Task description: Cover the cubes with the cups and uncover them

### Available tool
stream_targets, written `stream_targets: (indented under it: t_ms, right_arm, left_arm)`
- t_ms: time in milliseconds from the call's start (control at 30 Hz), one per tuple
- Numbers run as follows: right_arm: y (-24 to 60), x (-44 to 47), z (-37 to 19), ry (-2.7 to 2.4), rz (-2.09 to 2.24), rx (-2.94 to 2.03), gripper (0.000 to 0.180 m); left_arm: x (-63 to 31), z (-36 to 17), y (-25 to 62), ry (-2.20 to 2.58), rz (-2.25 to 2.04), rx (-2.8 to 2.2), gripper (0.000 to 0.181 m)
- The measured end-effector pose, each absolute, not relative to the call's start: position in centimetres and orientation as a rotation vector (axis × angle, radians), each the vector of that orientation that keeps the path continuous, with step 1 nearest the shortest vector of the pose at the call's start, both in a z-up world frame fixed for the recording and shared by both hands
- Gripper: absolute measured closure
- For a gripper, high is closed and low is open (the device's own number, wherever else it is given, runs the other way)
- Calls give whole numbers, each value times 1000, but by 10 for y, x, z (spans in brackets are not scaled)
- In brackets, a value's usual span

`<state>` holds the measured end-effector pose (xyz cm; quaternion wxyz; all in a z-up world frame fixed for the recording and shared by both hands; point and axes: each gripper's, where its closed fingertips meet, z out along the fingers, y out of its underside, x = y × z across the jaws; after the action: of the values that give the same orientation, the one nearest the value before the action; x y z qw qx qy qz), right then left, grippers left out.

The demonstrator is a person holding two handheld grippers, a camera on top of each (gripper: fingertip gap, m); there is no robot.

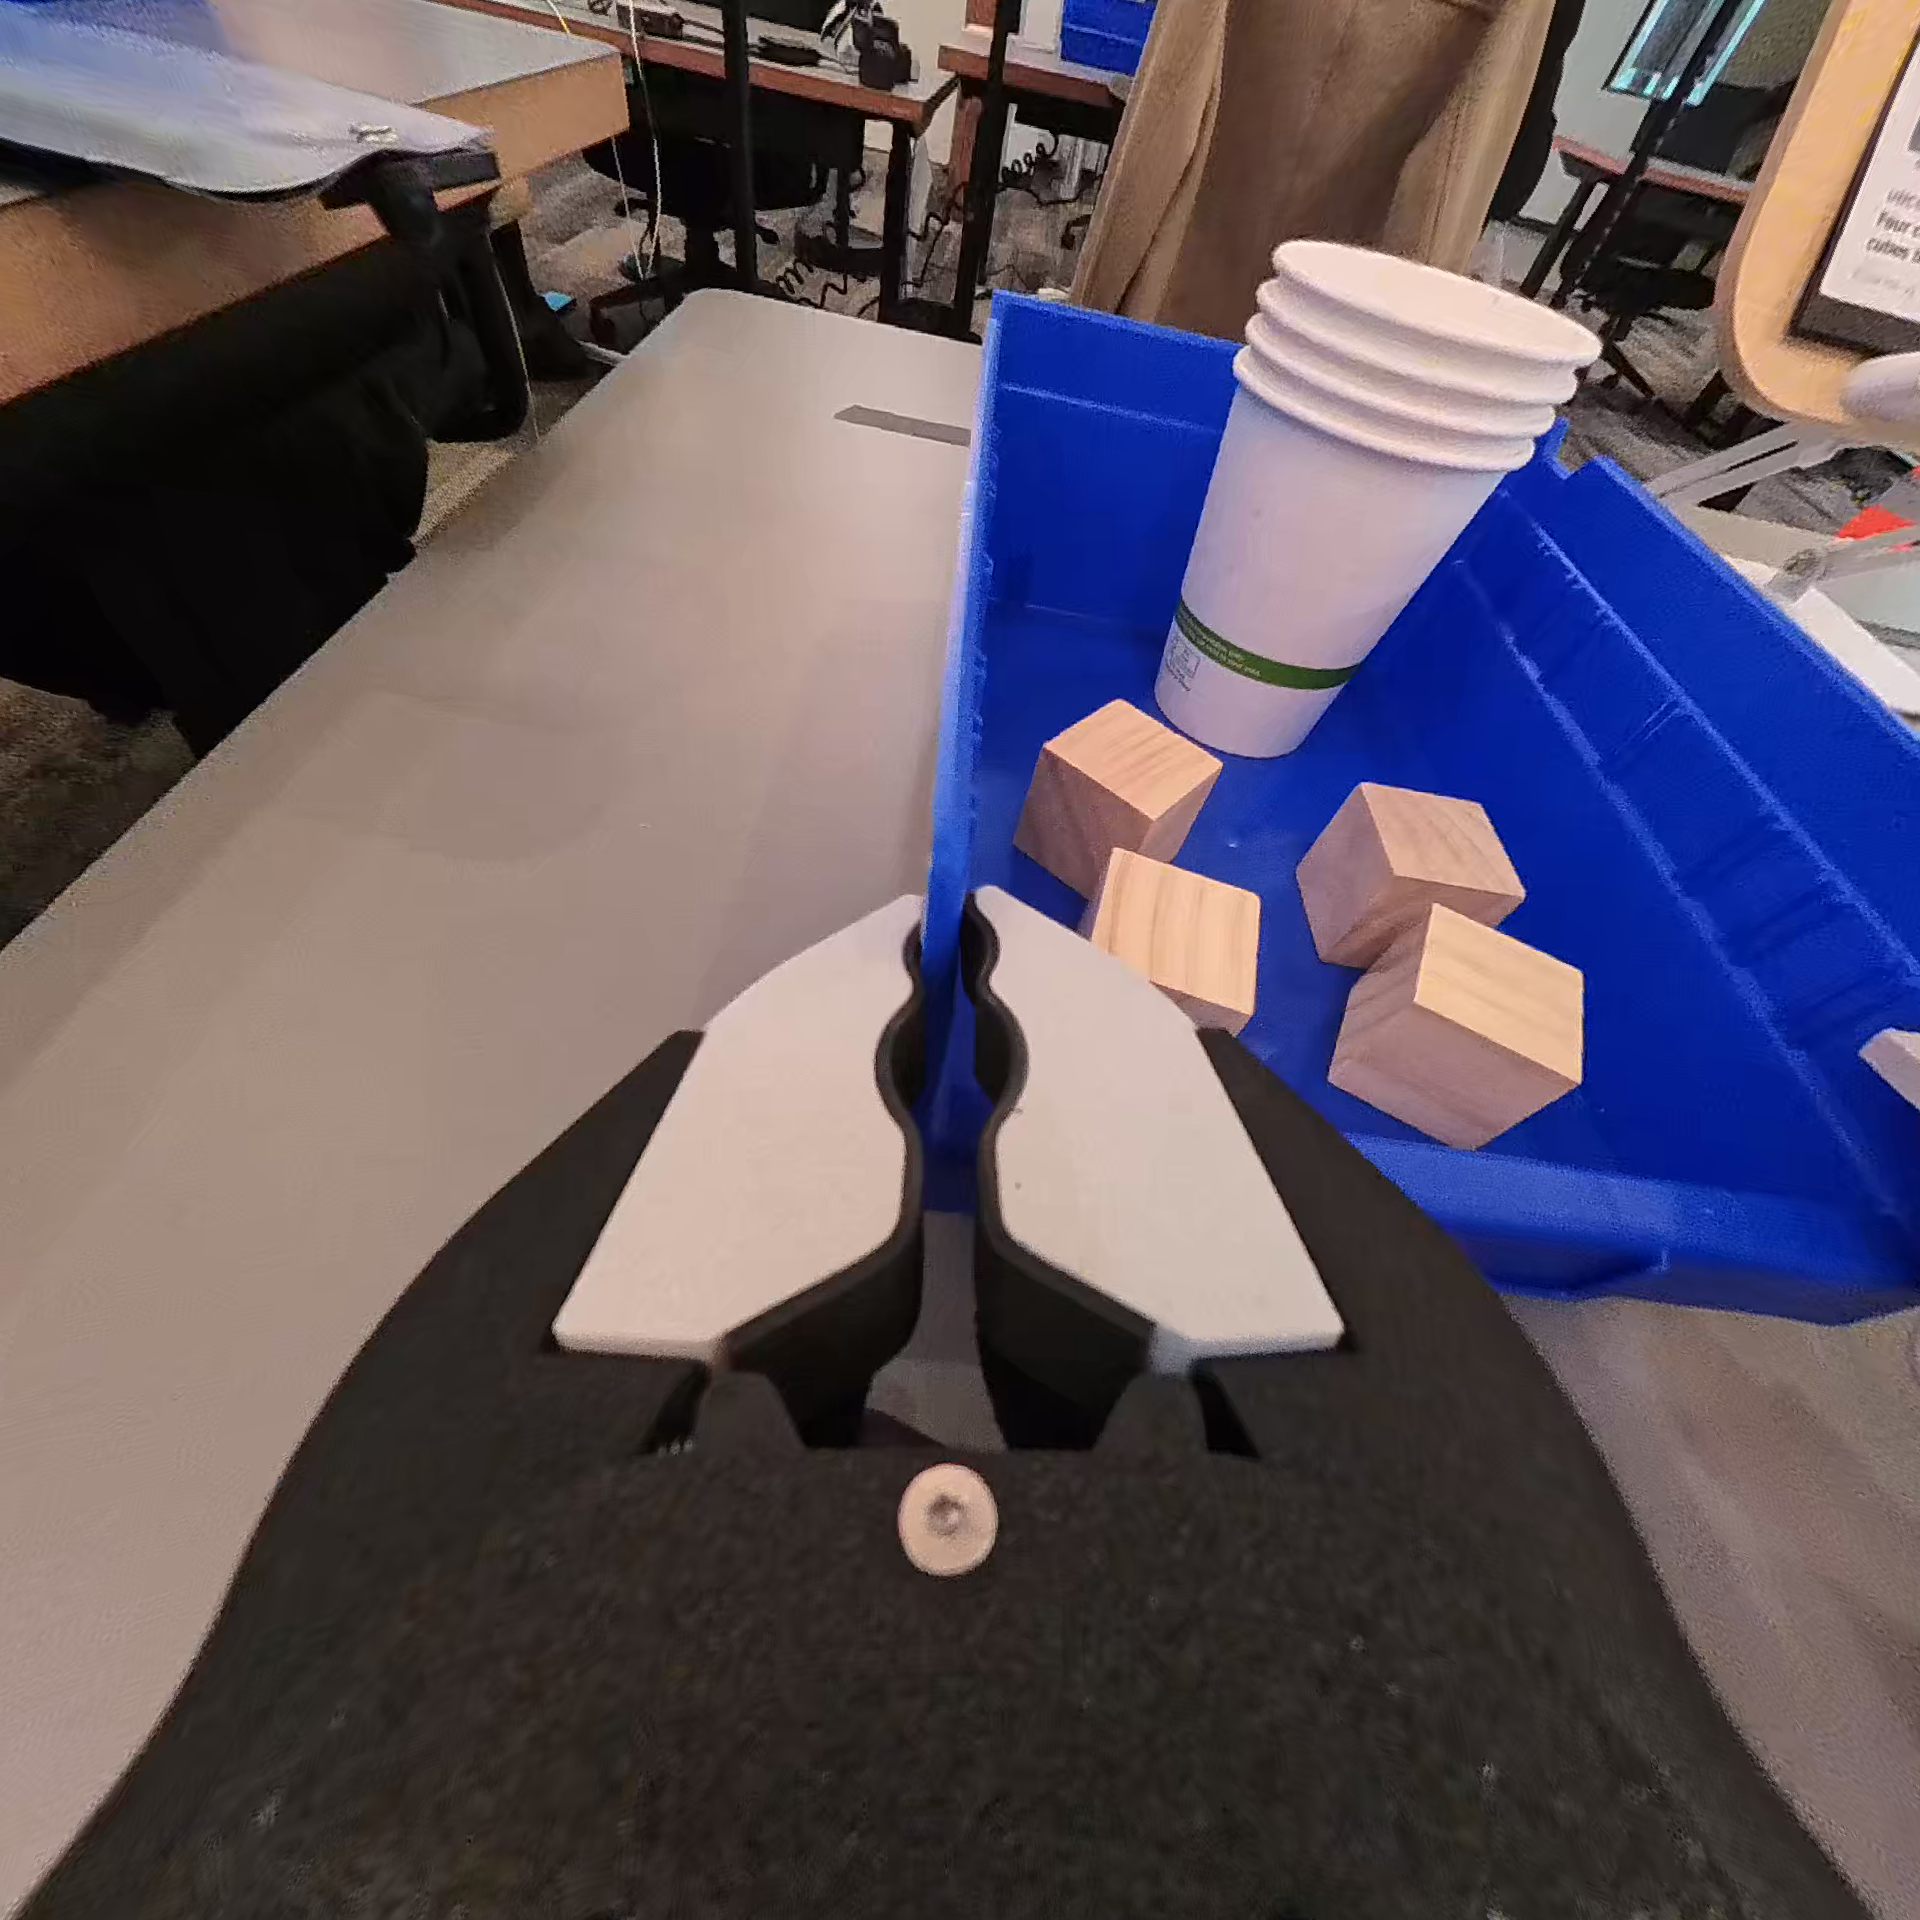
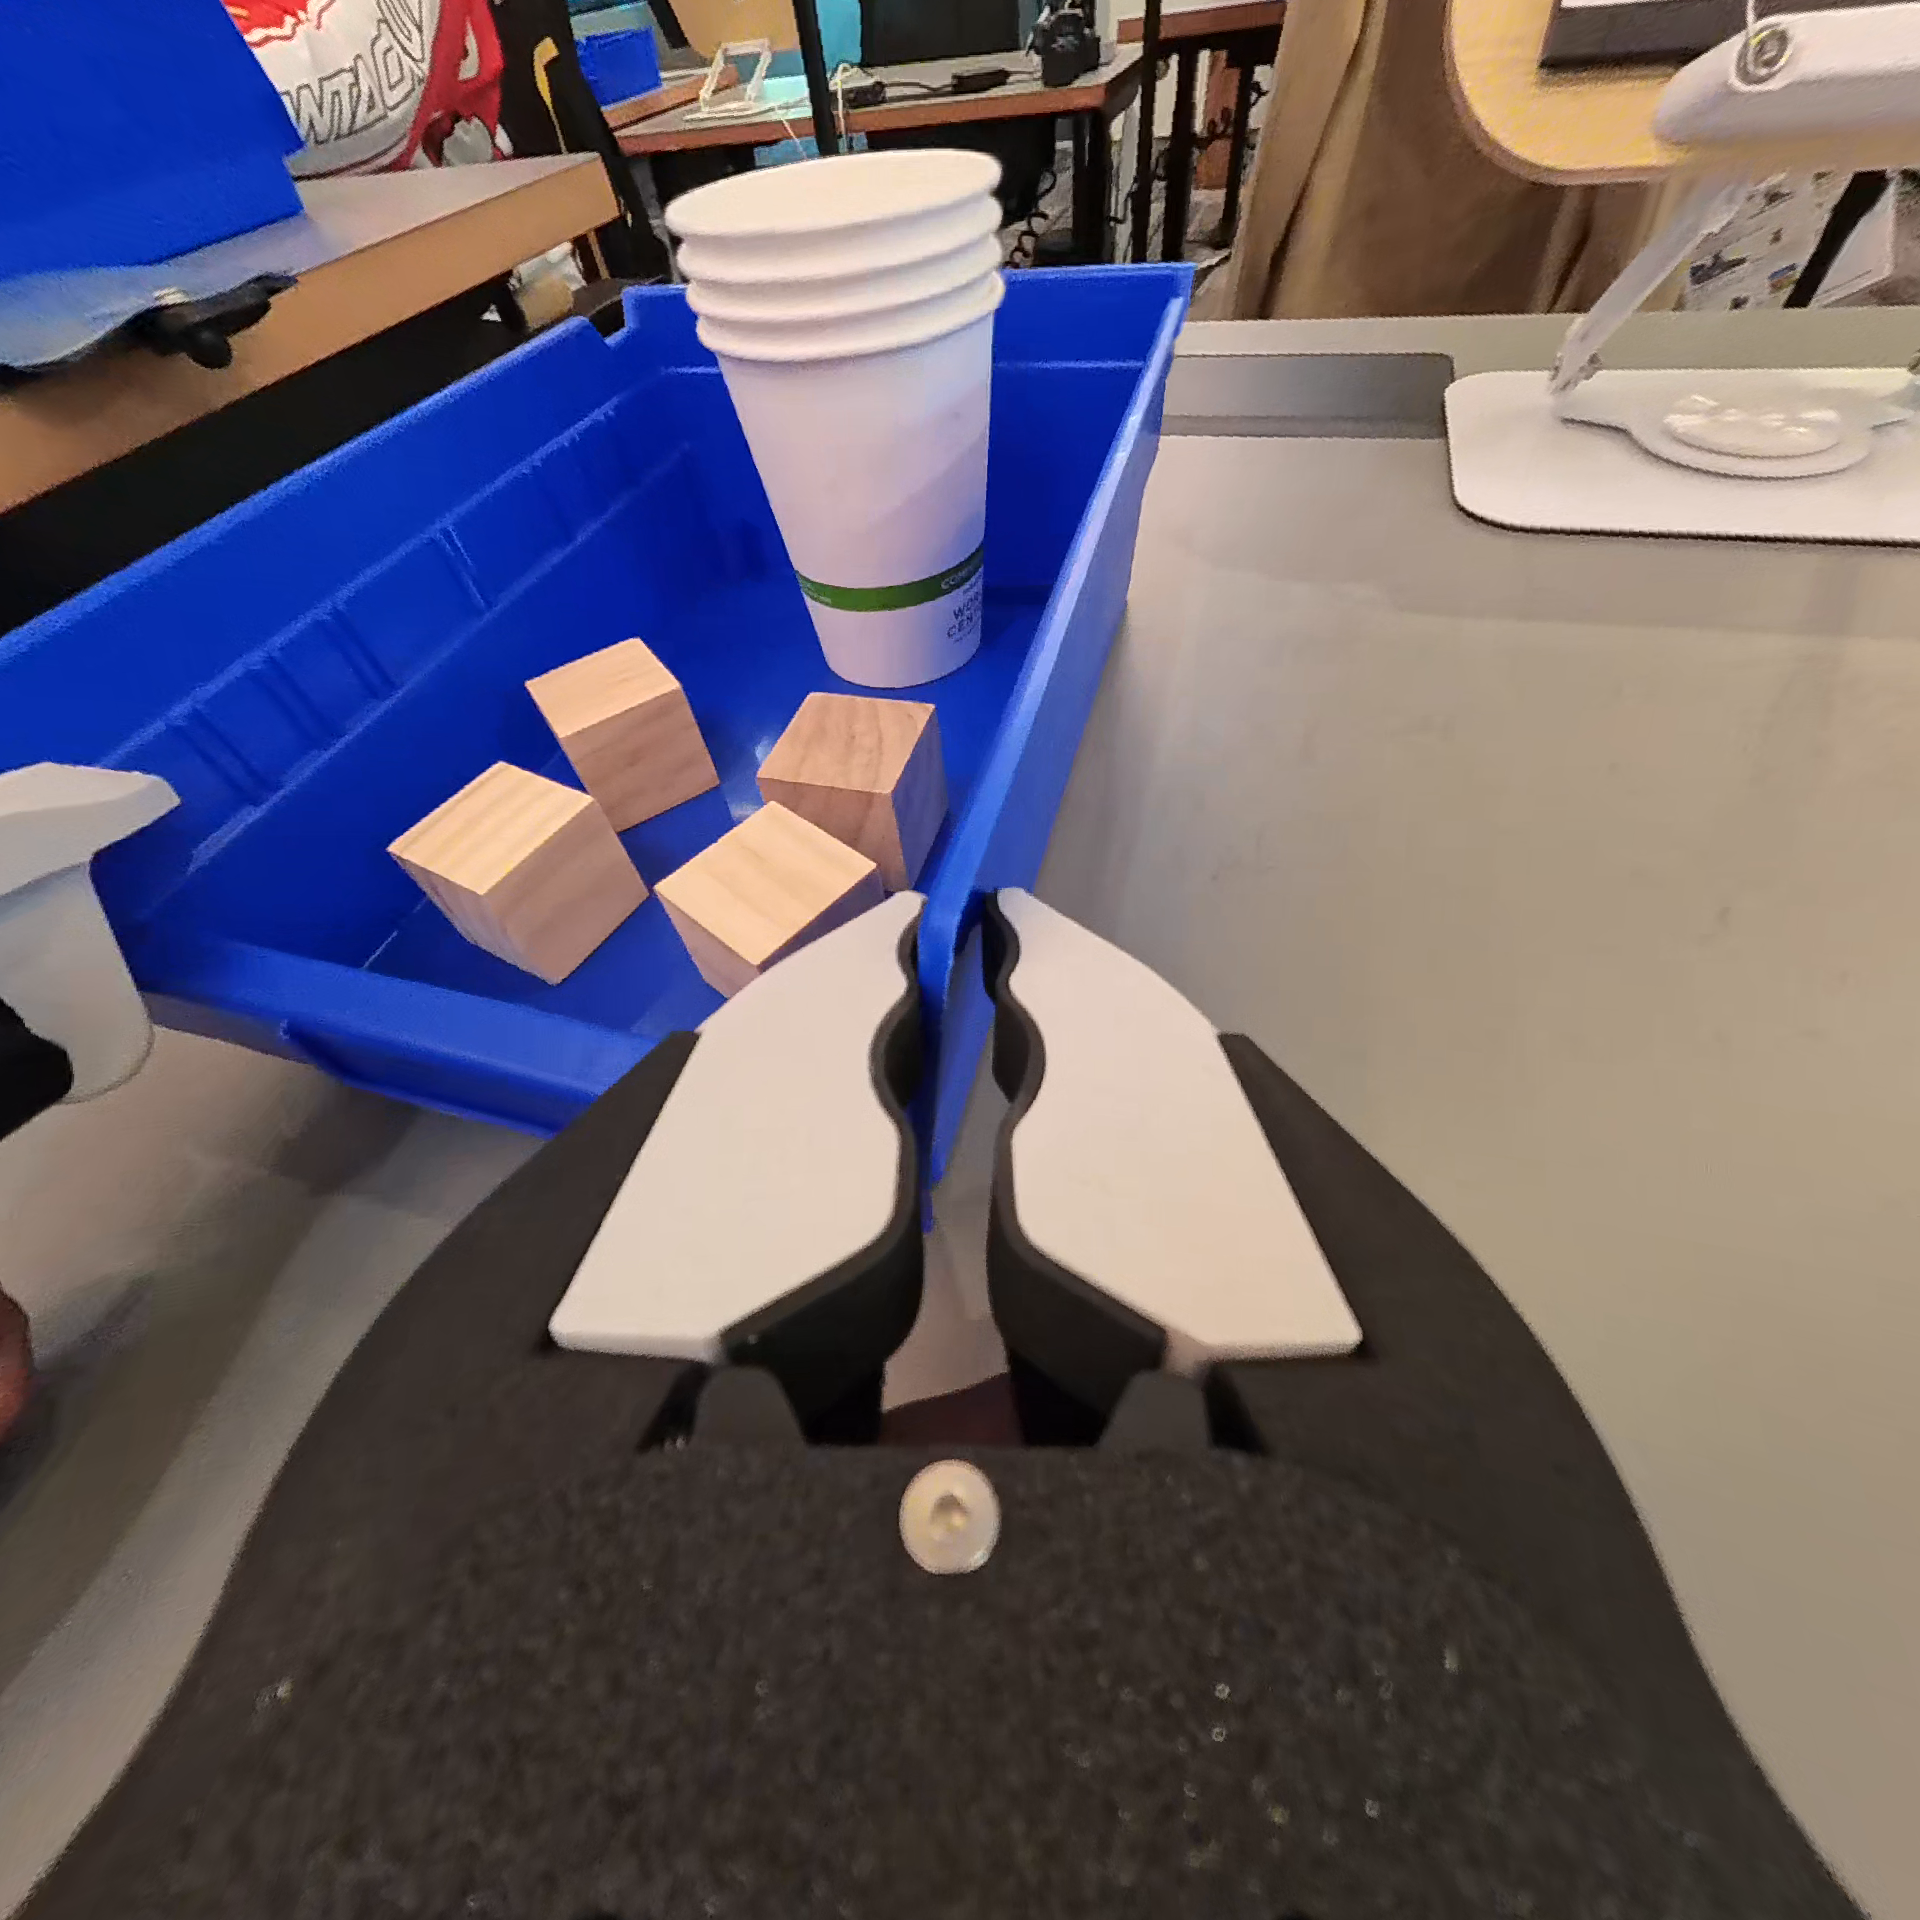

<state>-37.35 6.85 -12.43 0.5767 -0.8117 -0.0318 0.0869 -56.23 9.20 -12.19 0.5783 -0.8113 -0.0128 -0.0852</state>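
A blue plastic bin (image 1: 1662, 748) stands on the grey table (image 1: 520, 831). Inside it, a stack of several white paper cups (image 1: 1340, 540) stands upright at the far end, with several wooden cubes (image 1: 1117, 795) loose on the floor in front of it. My left gripper (image 1: 943, 920) is shut on the bin's left wall near its front corner. My right gripper (image 2: 956, 914) is shut on the right wall of the bin (image 2: 312, 644). The cups (image 2: 873, 457) and cubes (image 2: 623, 727) also show in the right wrist view. The left gripper's fingers (image 2: 62, 914) show at the left edge of that view.
A white stand with a flat base (image 2: 1683, 457) sits on the table (image 2: 1455, 935) to the far right of the bin. A wooden desk with blue cloth (image 1: 208, 135) stands to the left, and a tan coat (image 1: 1299, 156) hangs behind the bin.
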Motion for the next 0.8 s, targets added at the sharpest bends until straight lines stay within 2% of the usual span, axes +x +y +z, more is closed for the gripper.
stream_targets:
  t_ms: [200, 267, 300, 367, 500, 600, 800]
  right_arm:
    - [69, -374, -124, -112, 245, -1899, 169]
    - [67, -378, -124, -157, 288, -1897, 158]
    - [65, -378, -124, -162, 309, -1902, 148]
    - [59, -373, -125, -191, 330, -1910, 135]
    - [32, -341, -109, -286, 422, -1886, 132]
    - [14, -274, -81, -341, 368, -1831, 132]
    - [-12, -30, -48, -38, -21, -1815, 130]
  left_arm:
    - [-564, -127, 92, -115, -171, -1927, 175]
    - [-564, -129, 92, -119, -153, -1943, 174]
    - [-564, -130, 91, -127, -147, -1958, 171]
    - [-561, -129, 88, -142, -140, -1964, 149]
    - [-561, -88, 64, -154, 34, -1836, 141]
    - [-534, -49, 44, -83, 54, -1738, 141]
    - [-422, -34, 15, 111, -186, -1723, 141]
